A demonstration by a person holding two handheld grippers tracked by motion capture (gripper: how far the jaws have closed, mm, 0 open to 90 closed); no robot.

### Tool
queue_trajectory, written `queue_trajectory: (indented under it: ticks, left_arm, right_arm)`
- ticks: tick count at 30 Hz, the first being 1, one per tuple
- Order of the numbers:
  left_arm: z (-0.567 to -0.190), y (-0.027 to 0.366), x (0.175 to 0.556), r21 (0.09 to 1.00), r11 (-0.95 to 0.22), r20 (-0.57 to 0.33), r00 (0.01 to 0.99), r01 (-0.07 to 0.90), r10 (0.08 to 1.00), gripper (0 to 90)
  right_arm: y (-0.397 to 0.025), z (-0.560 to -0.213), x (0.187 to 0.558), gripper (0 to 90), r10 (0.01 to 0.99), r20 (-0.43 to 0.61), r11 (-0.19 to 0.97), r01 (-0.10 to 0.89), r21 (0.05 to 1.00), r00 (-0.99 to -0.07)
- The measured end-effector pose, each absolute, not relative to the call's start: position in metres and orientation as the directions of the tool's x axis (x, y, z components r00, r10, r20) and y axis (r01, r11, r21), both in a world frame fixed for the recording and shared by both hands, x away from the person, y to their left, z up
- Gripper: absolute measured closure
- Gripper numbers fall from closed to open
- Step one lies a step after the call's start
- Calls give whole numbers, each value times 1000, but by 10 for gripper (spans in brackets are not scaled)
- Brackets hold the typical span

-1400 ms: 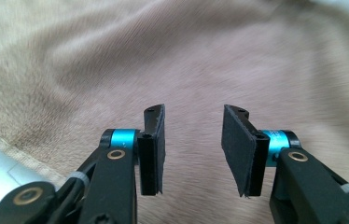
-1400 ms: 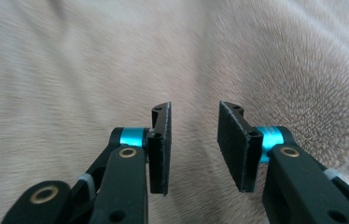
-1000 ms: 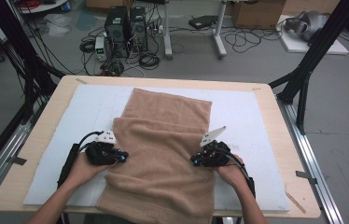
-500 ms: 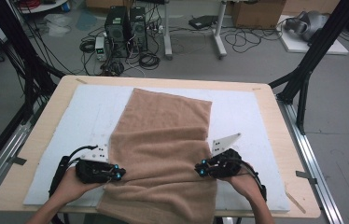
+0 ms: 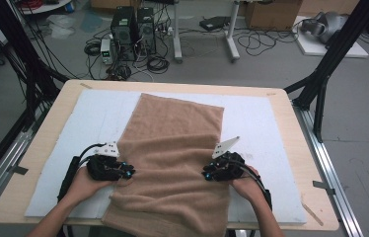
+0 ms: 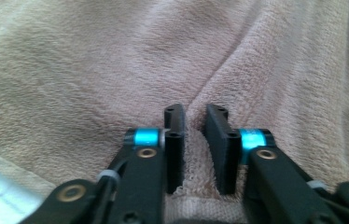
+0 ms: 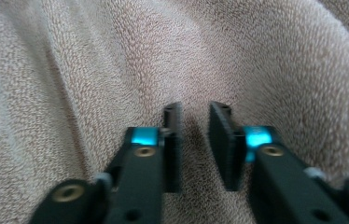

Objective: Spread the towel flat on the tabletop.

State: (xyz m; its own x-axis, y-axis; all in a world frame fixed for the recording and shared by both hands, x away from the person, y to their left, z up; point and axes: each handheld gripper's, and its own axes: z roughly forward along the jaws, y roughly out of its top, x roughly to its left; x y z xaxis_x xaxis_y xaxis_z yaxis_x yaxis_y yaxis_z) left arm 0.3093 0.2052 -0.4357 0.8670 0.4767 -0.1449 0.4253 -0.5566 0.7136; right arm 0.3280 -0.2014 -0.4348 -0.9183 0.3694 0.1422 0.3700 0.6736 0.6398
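Tan towel (image 5: pixel 175 148) lengthwise on white mat (image 5: pixel 261 123), left gripper (image 5: pixel 126 173) and right gripper (image 5: pixel 206 175) at its edges

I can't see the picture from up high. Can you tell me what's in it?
A brown towel lies lengthwise on a white-covered table, its near end hanging over the edge. A person's two hands press a black left gripper and right gripper against the towel's side edges.

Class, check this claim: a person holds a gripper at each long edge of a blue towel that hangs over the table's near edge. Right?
Not quite: the towel is tan, as the high view shows. The rest holds: the left gripper and right gripper sit at its long edges, and it overhangs the table near edge.
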Motion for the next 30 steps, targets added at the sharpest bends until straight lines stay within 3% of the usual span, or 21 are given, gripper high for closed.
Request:
queue_trajectory:
  ticks: [7, 15, 20, 25, 30]
  left_arm:
    - [-433, 200, 299, 711, -586, -146, 897, 389, 418, 841]
    - [-426, 187, 275, 714, -629, -110, 937, 307, 332, 842]
    - [-421, 197, 290, 761, -546, -128, 906, 350, 403, 804]
    - [-421, 205, 309, 774, -505, -81, 850, 383, 521, 628]
    - [-429, 207, 318, 754, -513, -81, 833, 410, 547, 631]
  right_arm:
    - [-208, -433, 319, 877, 291, 206, 692, 354, 629, -934]
    - [-223, -416, 296, 882, 235, 195, 684, 305, 663, -952]
    - [-229, -401, 302, 751, 294, 154, 618, 310, 723, -943]
    - [-224, -409, 324, 638, 388, 130, 617, 362, 698, -912]
    - [-212, -430, 331, 691, 398, 148, 667, 396, 631, -906]
